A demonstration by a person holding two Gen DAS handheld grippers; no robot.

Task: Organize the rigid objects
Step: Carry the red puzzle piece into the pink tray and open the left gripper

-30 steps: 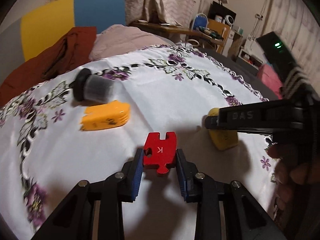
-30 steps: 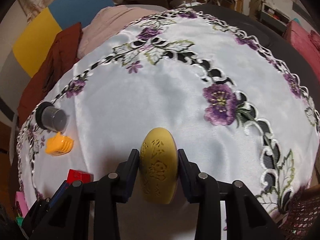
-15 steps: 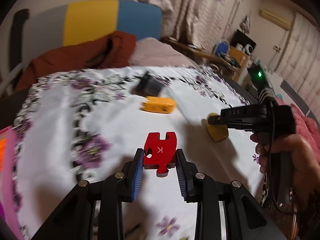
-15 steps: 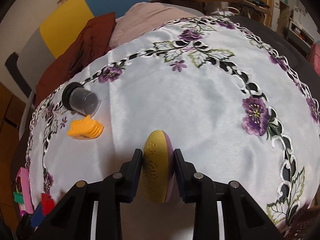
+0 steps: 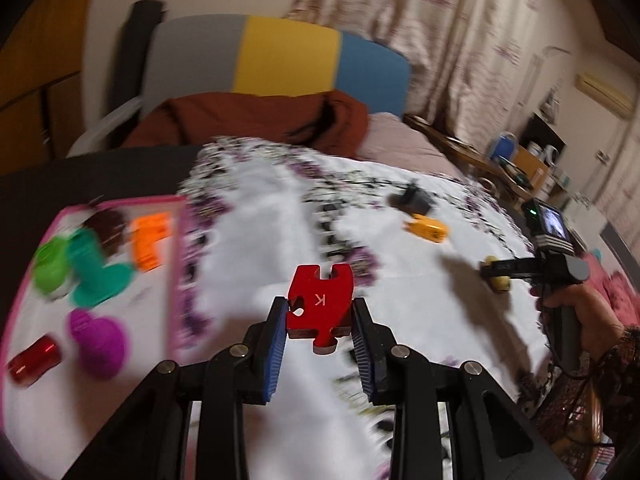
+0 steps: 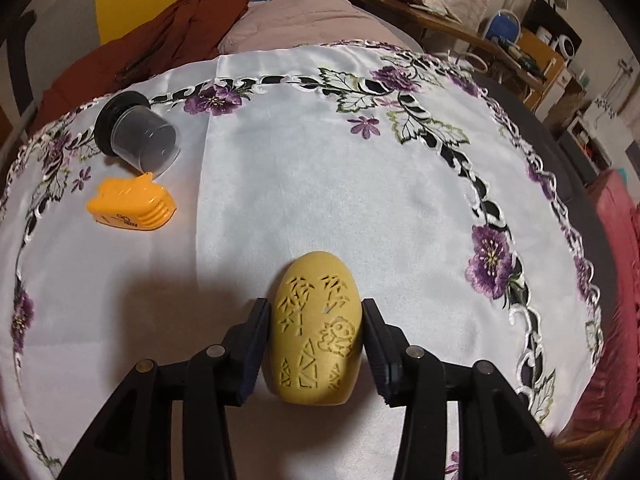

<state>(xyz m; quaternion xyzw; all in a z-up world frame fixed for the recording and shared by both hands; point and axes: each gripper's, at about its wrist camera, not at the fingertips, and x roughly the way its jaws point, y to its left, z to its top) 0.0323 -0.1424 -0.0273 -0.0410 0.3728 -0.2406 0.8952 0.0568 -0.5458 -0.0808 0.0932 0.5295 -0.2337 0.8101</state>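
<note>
My left gripper [image 5: 319,306] is shut on a red puzzle piece [image 5: 316,314] marked K, held above the white flowered tablecloth [image 5: 260,208]. To its left lies a pink tray [image 5: 179,264] with several coloured objects. In the right wrist view, a yellow carved oval [image 6: 316,336] lies broad face up on the cloth between the fingers of my right gripper [image 6: 314,305]. Its jaws are opening, with a slim gap at the left pad. The left wrist view shows that gripper [image 5: 496,276] far right, in a person's hand [image 5: 580,316].
An orange ribbed piece [image 6: 132,208] and a clear jar with a black lid [image 6: 138,140], on its side, lie at the cloth's far left. A grey, yellow and blue chair [image 5: 280,60] bearing rust-brown cloth [image 5: 248,120] stands behind the table. A pink cushion [image 6: 616,240] lies right.
The left gripper swung left with the red piece still gripped, bringing the pink tray into view. The yellow oval went from standing on edge to broad face up, and the right jaws widened.
</note>
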